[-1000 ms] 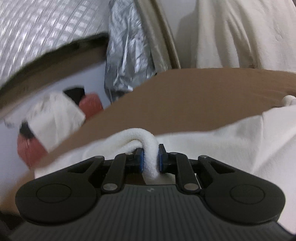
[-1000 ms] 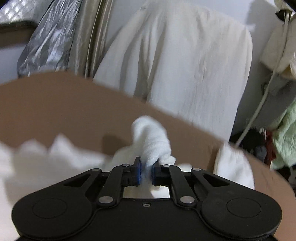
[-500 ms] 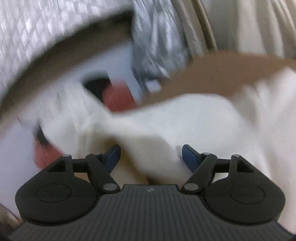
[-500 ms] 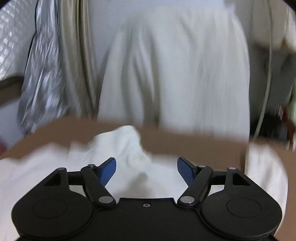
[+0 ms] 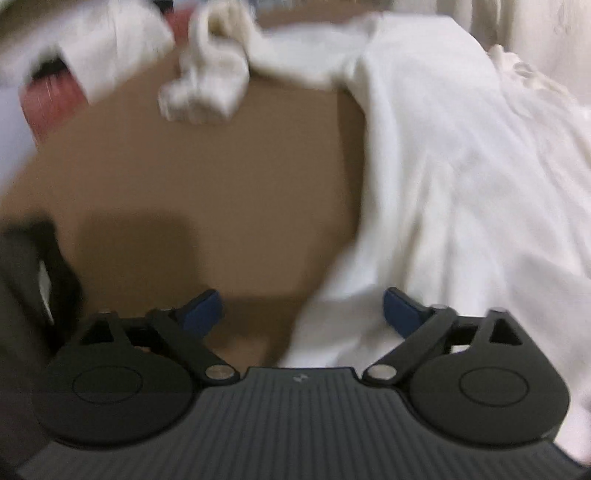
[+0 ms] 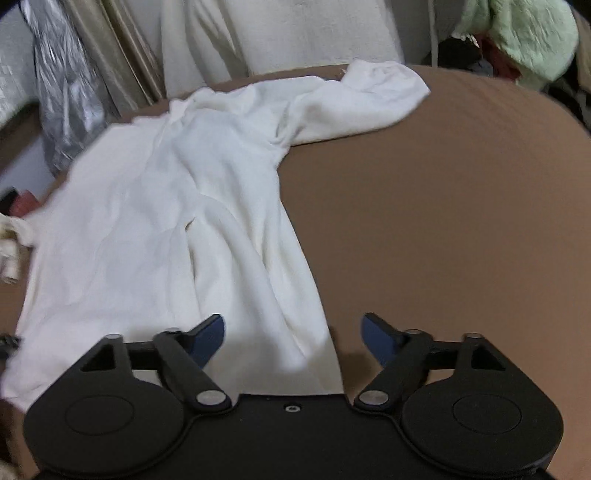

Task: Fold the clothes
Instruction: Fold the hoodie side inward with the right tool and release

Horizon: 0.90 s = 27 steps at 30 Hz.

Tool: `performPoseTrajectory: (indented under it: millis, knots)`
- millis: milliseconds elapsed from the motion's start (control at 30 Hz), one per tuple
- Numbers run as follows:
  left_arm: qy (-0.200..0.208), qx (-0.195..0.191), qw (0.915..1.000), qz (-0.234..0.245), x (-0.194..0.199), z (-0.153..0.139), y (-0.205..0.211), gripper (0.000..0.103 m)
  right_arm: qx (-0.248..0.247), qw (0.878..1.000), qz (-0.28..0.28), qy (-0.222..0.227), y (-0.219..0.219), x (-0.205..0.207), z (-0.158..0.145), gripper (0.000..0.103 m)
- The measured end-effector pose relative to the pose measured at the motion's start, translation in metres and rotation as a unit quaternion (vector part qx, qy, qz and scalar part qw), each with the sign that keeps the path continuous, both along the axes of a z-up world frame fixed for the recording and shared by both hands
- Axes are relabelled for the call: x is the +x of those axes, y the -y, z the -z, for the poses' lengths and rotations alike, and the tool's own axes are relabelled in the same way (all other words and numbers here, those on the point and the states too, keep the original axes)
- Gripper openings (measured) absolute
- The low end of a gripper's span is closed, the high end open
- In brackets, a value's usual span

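Note:
A white long-sleeved garment (image 6: pixel 177 229) lies spread on the brown surface (image 6: pixel 443 221), one sleeve (image 6: pixel 362 99) reaching to the far right. In the left wrist view the same garment (image 5: pixel 461 184) fills the right side, and its other sleeve ends in a bunched cuff (image 5: pixel 207 81) at the far left. My left gripper (image 5: pixel 301 308) is open above the garment's near hem, nothing between its fingers. My right gripper (image 6: pixel 293 332) is open too, over the hem's right corner, holding nothing.
A cream cloth (image 6: pixel 280 33) hangs behind the surface, with silver wrapped rolls (image 6: pixel 59 85) to its left. Green and dark clothes (image 6: pixel 517 40) pile at the far right. A red object under white cloth (image 5: pixel 48 99) sits beyond the left edge.
Both grippers let go of the white garment and opened wide. They pulled back and tilted down, so the garment now lies flat on the surface.

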<state>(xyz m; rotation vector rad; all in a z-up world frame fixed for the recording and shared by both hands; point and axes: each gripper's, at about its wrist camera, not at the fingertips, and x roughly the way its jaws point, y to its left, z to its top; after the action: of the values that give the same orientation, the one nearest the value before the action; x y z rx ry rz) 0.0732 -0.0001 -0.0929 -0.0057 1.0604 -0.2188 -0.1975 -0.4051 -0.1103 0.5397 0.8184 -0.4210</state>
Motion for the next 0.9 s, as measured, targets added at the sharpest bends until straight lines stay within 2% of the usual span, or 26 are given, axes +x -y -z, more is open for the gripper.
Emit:
performPoseTrajectory:
  millis: [100,233,367,467,533,567,600,633,667,700,767,833,900]
  knots:
    - [-0.013,-0.022,0.9994,-0.024,-0.017,0.003,-0.013,0.102,0.048,0.999,0.009,0.009,0.005,-0.02,0.016,0.088]
    - [-0.014,-0.049,0.9983,-0.03,-0.028,0.003,-0.02,0.102,0.042,0.998,0.001,-0.037,-0.008,-0.019,0.025,0.088]
    - [-0.018,-0.041,0.9987,-0.023,-0.031,0.004,-0.014,0.103,0.026,0.996,-0.027,-0.08,-0.024,-0.016,0.034,0.088]
    - [-0.02,-0.047,0.9986,-0.014,-0.03,0.004,-0.014,0.103,0.033,0.995,-0.035,-0.082,-0.027,-0.019,0.041,0.089]
    - [-0.02,-0.038,0.999,0.009,-0.031,0.006,-0.01,0.101,0.039,0.995,-0.04,-0.083,-0.029,-0.021,0.046,0.091]
    - [-0.02,-0.032,0.9991,0.021,-0.031,0.007,-0.009,0.097,0.041,0.995,-0.041,-0.079,-0.03,-0.022,0.048,0.092]
    - [-0.006,-0.022,0.9991,0.036,-0.033,0.005,-0.004,0.075,0.044,0.996,-0.041,-0.065,-0.03,-0.026,0.048,0.09]
    - [0.012,-0.011,0.9985,0.053,-0.036,0.002,0.002,0.043,0.046,0.997,-0.041,-0.052,-0.03,-0.029,0.048,0.067]
    - [0.029,-0.008,0.9976,0.063,-0.04,-0.003,0.006,0.029,0.049,0.997,-0.042,-0.035,-0.029,-0.034,0.046,0.047]
    - [0.046,-0.008,0.9963,0.072,-0.045,-0.009,0.011,0.015,0.051,0.998,-0.045,-0.013,-0.029,-0.042,0.039,0.014]
    - [0.097,0.013,0.9929,0.067,-0.055,-0.026,0.011,0.014,0.056,0.997,-0.051,0.03,-0.028,-0.059,0.025,0.014]
    - [0.115,0.034,0.992,0.04,-0.063,-0.038,-0.003,0.009,0.06,0.994,-0.057,0.074,-0.027,-0.075,0.01,0.013]
    - [0.131,0.056,0.9898,0.011,-0.071,-0.05,-0.016,0.01,0.065,0.989,-0.063,0.118,-0.026,-0.091,-0.004,0.012]
